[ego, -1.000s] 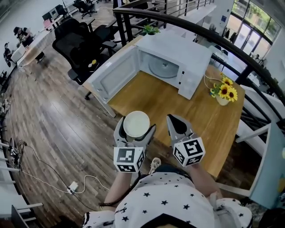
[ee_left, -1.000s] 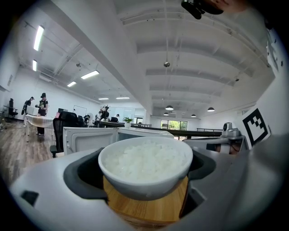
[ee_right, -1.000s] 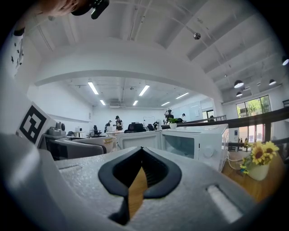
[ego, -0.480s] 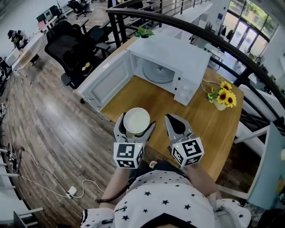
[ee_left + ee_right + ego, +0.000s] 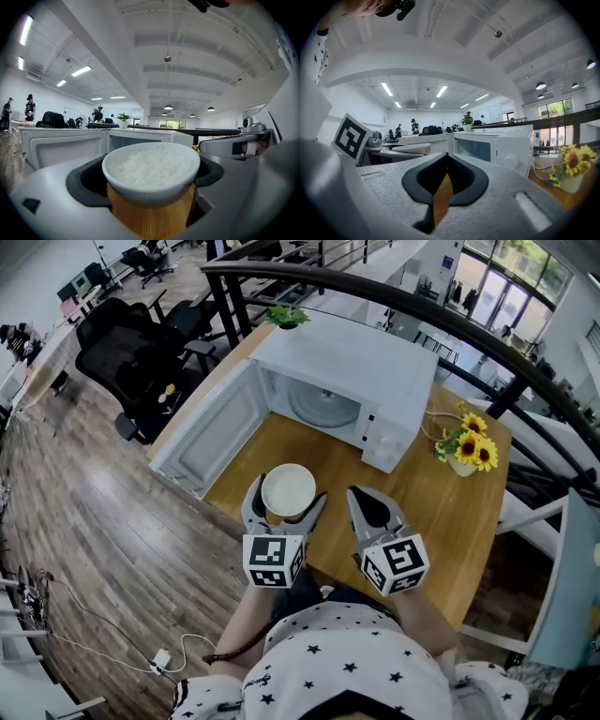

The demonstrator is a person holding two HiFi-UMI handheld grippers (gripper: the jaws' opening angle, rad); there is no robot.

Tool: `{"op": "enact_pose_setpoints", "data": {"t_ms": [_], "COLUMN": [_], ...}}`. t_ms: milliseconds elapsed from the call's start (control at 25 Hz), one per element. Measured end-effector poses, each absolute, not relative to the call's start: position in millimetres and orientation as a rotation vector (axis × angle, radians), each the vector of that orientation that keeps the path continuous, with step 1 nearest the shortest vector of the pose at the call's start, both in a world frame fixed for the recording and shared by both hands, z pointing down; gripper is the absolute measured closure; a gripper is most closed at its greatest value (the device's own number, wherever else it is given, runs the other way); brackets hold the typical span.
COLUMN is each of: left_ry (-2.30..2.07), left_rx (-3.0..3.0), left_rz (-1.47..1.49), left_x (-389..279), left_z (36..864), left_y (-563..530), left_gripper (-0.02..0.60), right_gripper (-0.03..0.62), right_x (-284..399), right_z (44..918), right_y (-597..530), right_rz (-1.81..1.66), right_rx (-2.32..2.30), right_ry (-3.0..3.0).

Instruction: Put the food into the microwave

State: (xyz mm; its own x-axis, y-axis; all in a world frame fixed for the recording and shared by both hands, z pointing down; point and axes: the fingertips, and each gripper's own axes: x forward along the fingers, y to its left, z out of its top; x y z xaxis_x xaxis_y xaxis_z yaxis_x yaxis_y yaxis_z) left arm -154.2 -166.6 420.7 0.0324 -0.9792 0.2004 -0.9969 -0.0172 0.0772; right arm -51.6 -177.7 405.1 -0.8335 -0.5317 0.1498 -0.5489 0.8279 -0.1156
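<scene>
A white bowl of rice (image 5: 288, 492) (image 5: 151, 172) sits between the jaws of my left gripper (image 5: 284, 501) (image 5: 151, 187), which is shut on it above the near edge of the wooden table (image 5: 441, 502). The white microwave (image 5: 345, 390) (image 5: 140, 138) (image 5: 497, 145) stands at the table's far side, its door (image 5: 211, 427) swung wide open to the left and its glass turntable (image 5: 324, 409) bare. My right gripper (image 5: 367, 507) (image 5: 440, 187) hovers beside the left one, shut with nothing in it.
A small pot of sunflowers (image 5: 466, 443) (image 5: 572, 171) stands right of the microwave, with a white cable beside it. A potted plant (image 5: 286, 315) sits behind the microwave. A dark railing (image 5: 450, 320) arcs overhead. Office chairs (image 5: 131, 343) stand on the wood floor at left.
Both grippers have come forward over the table's near edge toward the microwave, the bowl still held. The jaws have not changed.
</scene>
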Motion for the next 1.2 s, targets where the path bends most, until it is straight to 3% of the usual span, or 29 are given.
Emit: {"op": "enact_pose_setpoints", "data": {"t_ms": [1200], "left_ry": [-1.791], "left_rx": [2.226], "left_rz": [0.267], "left_x": [-205.9], "left_z": [506.1], "left_y": [-378.8], "left_gripper": [0.080], "right_gripper": [0.589], "right_x": [-100.9], "right_z": [469.9], "right_y": [-301.9], "right_rz": [0.376], "right_rx": [1.033], "right_ry": [-2.696]}}
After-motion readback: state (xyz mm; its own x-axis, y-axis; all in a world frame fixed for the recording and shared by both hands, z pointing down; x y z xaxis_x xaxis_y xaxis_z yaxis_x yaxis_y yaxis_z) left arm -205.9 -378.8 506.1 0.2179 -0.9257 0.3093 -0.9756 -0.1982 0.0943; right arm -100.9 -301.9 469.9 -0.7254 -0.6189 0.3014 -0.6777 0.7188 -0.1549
